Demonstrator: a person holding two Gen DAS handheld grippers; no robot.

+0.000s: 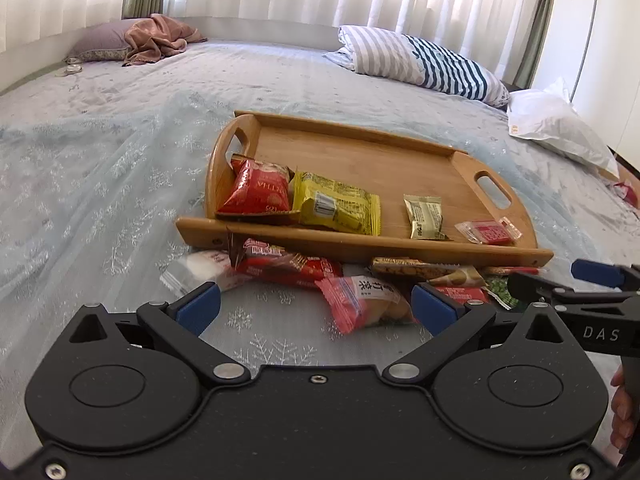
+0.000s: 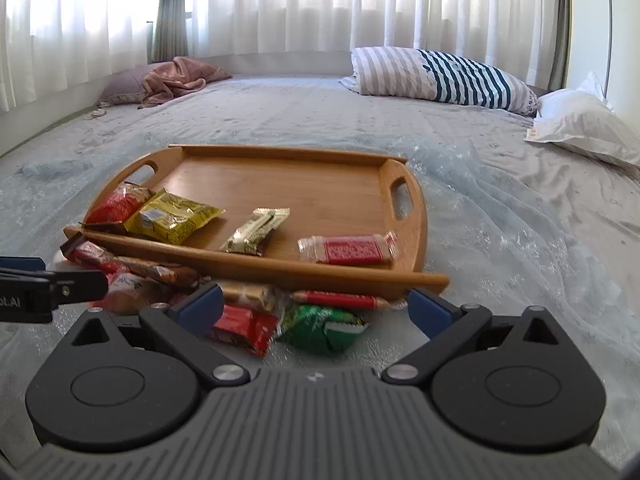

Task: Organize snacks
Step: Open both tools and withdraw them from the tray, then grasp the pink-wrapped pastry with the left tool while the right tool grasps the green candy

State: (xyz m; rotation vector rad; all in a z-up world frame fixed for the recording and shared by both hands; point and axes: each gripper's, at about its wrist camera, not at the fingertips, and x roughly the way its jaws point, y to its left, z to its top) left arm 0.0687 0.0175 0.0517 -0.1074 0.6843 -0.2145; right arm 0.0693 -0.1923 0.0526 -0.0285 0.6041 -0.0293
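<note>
I hold both grippers low over the bed (image 1: pixel 120 152), tilted down toward a heap of snacks. My left gripper (image 1: pixel 316 308) has its jaws wide apart with nothing clamped; a pink packet (image 1: pixel 360 300) lies on the cover between the blue pads (image 1: pixel 198 308), touching neither as far as I can see. My right gripper (image 2: pixel 316 312) is just as wide and empty, with a red packet (image 2: pixel 244 328) and a green packet (image 2: pixel 320 326) lying between its pads (image 2: pixel 430 314).

The wooden tray (image 1: pixel 400 160) sits on the bed just beyond the heap. In it are a red bag (image 1: pixel 256 192) at the left end, a yellow bag (image 1: pixel 336 208) touching it, a small gold packet (image 1: pixel 426 216) and a small red bar (image 1: pixel 488 232) near the right handle. The rest of the tray floor is bare wood. Loose snacks are crowded against the tray's near rail, between my grippers and the tray: a white packet (image 1: pixel 196 268), a long red wrapper (image 1: pixel 288 264) and a brown bar (image 1: pixel 408 266).

The left view shows my right gripper reaching in at the right edge, and part of my hand (image 1: pixel 622 412) on its handle. The right view shows the left gripper's tip at its left edge, and a red stick (image 2: pixel 340 299) beside the green packet. A striped pillow (image 2: pixel 440 76) and a white bag (image 2: pixel 580 124) lie far back.
</note>
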